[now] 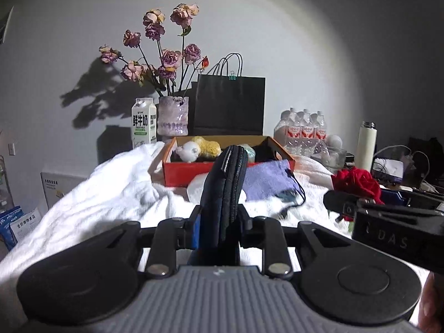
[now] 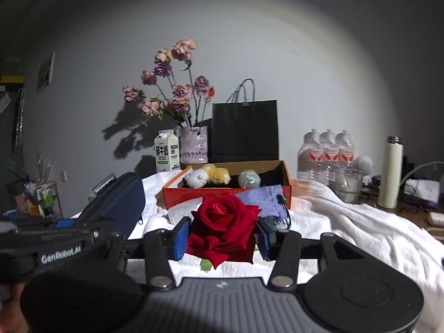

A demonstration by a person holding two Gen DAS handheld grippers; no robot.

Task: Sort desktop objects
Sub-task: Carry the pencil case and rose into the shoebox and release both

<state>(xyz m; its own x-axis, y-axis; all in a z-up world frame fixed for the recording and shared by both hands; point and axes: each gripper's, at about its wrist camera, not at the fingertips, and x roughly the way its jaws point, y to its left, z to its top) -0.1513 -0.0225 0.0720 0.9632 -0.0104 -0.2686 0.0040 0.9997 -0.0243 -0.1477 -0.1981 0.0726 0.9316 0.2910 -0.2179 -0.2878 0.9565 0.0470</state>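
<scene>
Facing a grey wall across a desk draped in white cloth [image 2: 347, 222].

Clamping a navy zip pouch [image 1: 226, 188] on edge in the left gripper [image 1: 222, 222], pads pressing its two flat faces, probably so the narrow side can slot down into a container. Pinching a red rose [image 2: 222, 224] in the right gripper [image 2: 222, 236], blue pads closed on the bloom's flanks, likely because the head is the only bulky part on offer. Holding both clear of the cloth, side by side, short of the orange box [image 2: 287, 177], seemingly the sorting destination.

Sitting inside that box: a white-and-yellow plush toy [image 2: 206, 177] and a pale green ball [image 2: 249, 179]. Leaning against its front wall: a purple drawstring bag [image 2: 260, 199], apparently not yet sorted. Standing behind, along the wall: milk carton [image 2: 166, 151], vase [image 2: 194, 144] of dried flowers, black paper bag [image 2: 244, 130], water bottles [image 2: 328, 152] and a white flask [image 2: 391, 172] off to the right.

Showing nothing of the rose's stem beyond a scrap of green under the petals. Losing the pouch's lower end behind the gripper body. Leaving something dark at the box's right end too dim to identify, and the clutter at the far right edge too blurred to name.
</scene>
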